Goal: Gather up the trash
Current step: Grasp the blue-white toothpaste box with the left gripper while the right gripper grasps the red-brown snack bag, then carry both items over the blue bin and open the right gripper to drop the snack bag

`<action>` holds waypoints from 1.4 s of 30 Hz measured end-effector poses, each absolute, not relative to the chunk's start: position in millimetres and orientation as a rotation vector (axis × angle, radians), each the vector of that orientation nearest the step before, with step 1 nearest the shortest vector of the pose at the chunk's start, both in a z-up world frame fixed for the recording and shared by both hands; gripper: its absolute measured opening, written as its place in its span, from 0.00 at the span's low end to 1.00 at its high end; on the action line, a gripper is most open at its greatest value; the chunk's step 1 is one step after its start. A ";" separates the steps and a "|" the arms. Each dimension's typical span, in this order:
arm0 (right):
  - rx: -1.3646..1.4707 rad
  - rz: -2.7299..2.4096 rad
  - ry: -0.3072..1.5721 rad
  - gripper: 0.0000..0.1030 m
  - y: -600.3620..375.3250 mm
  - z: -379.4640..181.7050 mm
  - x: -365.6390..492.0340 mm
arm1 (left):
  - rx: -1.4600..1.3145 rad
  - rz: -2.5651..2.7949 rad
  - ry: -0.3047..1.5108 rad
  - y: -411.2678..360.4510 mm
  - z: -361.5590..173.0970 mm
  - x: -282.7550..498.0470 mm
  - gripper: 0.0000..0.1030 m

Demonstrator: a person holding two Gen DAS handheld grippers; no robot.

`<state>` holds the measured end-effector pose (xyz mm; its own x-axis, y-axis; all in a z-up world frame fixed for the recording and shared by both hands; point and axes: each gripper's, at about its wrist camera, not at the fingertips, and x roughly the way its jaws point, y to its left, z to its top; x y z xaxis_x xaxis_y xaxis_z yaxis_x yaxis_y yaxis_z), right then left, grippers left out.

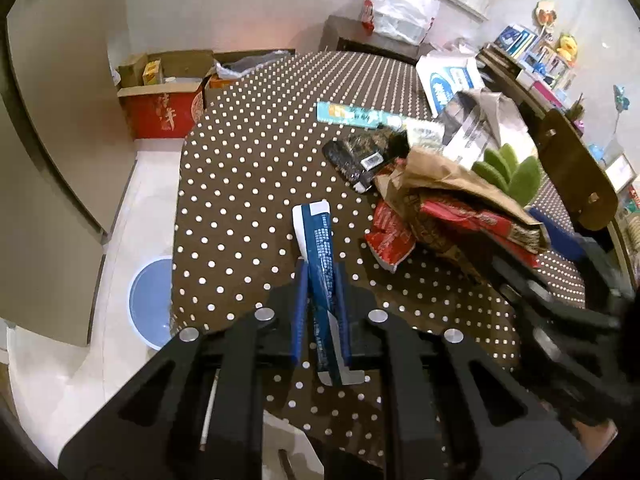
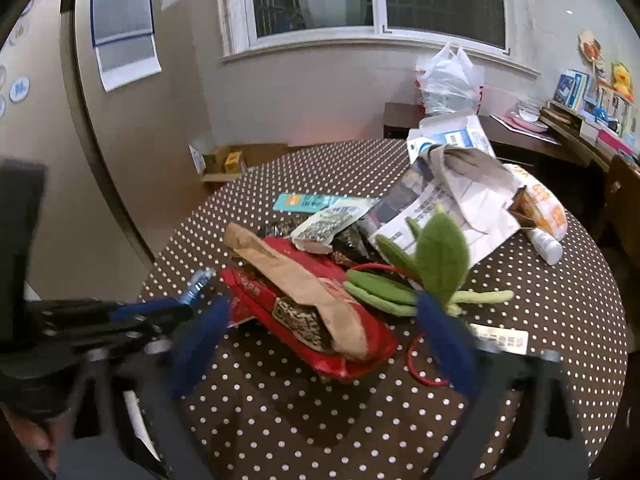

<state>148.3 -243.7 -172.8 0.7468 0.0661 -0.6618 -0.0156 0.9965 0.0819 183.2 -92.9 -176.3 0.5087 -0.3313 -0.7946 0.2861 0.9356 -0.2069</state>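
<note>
Presently: left gripper (image 1: 322, 280), jaws clamped on a blue-and-white wrapper (image 1: 320, 248) whose far end lies on the dotted worktop (image 1: 248, 168). Right gripper (image 2: 320, 344), jaws apart, straddling the red snack bag (image 2: 320, 320) with brown paper bag (image 2: 296, 276) on top, not pressing. Uncollected: teal packet (image 1: 352, 114), dark wrapper (image 1: 356, 154), newspaper (image 2: 452, 200). Task barely begun, by appearance.

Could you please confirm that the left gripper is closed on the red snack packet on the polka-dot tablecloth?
Not quite: the left gripper is closed on a blue and white wrapper, not the red snack packet, which lies untouched to its right on the polka-dot tablecloth. The left wrist view shows this.
</note>
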 end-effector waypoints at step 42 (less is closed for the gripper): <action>0.107 0.526 0.823 0.29 4.2 -193.4 238.3 | -0.338 0.007 0.912 175.4 -209.2 188.2 0.13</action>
<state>238.3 4.2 -193.4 0.5604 0.4860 -0.6706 -0.4051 0.8671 0.2900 188.2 175.4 -209.2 0.6161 -0.1360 -0.7758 -0.1488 0.9472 -0.2842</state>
